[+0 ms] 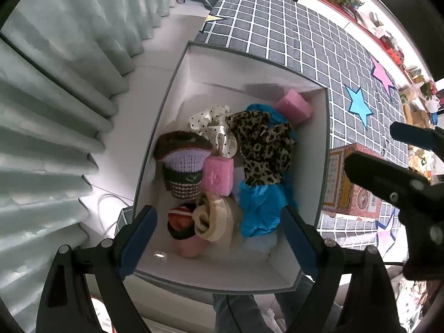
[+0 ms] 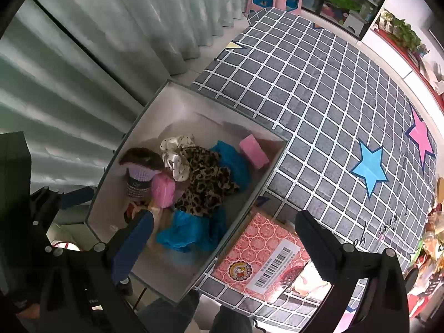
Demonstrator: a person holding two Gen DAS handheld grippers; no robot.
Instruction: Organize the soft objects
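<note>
Both grippers hang empty over the scene with jaws spread wide, the left gripper (image 1: 219, 238) above the white box (image 1: 323, 149), the right gripper (image 2: 224, 241) over its rim and the red patterned carton (image 2: 258, 249). Risk, as I judge it: a descent into the pile would snag several tangled pieces at once, or a finger would catch the thin box wall and shift it. Near to far inside: beige roll (image 1: 211, 222), blue cloth (image 1: 258, 211), pink sponge (image 1: 217, 176), knitted cupcake (image 1: 181, 158), leopard fabric (image 1: 263, 144), dotted scrunchie (image 1: 213, 122), another pink block (image 1: 294, 106) in the far corner.
</note>
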